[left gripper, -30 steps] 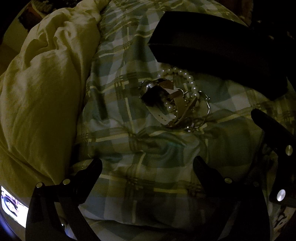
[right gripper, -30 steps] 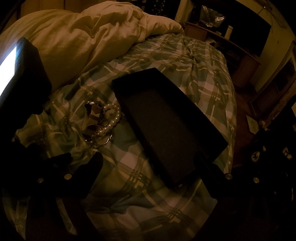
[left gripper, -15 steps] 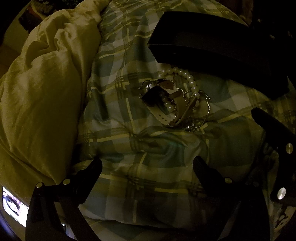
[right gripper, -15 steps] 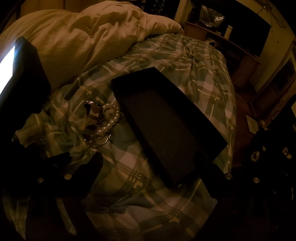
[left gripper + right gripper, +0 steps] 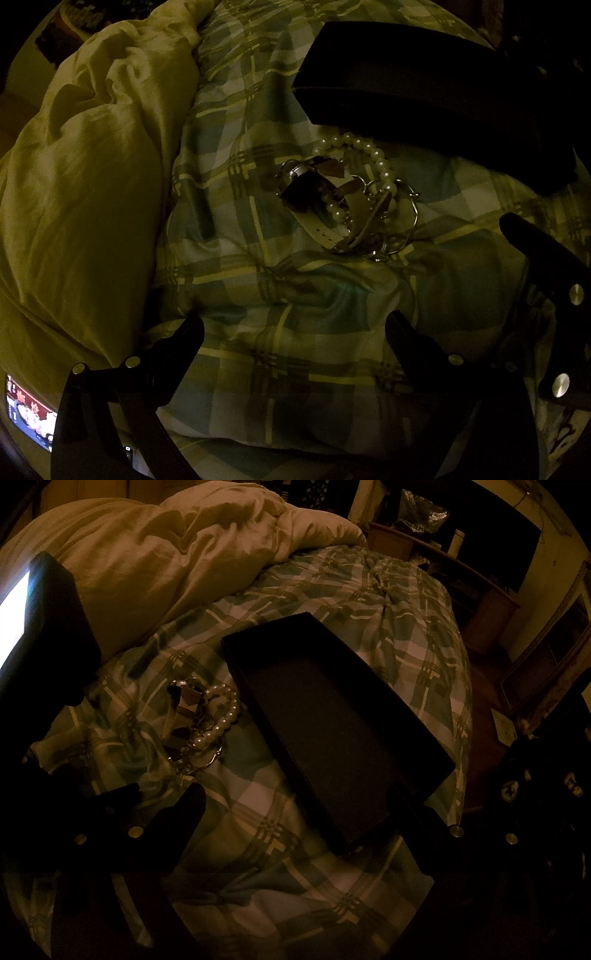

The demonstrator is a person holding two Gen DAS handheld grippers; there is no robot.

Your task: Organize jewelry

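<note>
Hardly anything has shifted since the earlier frames: the left gripper [image 5: 293, 334] has crept only a touch, so the tangle of jewelry [image 5: 347, 199] sits almost where it did, ahead of and slightly right of its fingers, which stand well apart and hold nothing. That pile lies on the plaid bedspread [image 5: 258, 288], just beside the near wall of the dark open tray [image 5: 332, 720], with the cream duvet [image 5: 81, 177] bunched up off to the left. From the right gripper [image 5: 299, 805], also spread wide and empty, the pile is ahead and to the left, the tray straight ahead between its fingers, with its inside looking bare. In the heap I can make out a pearl strand [image 5: 373, 151], a watch with a pale strap [image 5: 321, 221] and thin metal hoops [image 5: 406, 221] all looped through one another. I would judge it all light and limp; the pearls would likely roll and slip under a pinch, the hoops are thin and springy, and lifting any one piece may drag the rest along. The flat strap looks the surest place to grip, since it gives the fingers a broad soft face. A lit screen [image 5: 29, 417] glows behind the left fingers with some characters on a red band, too small to read; I can read no brand on the watch.
</note>
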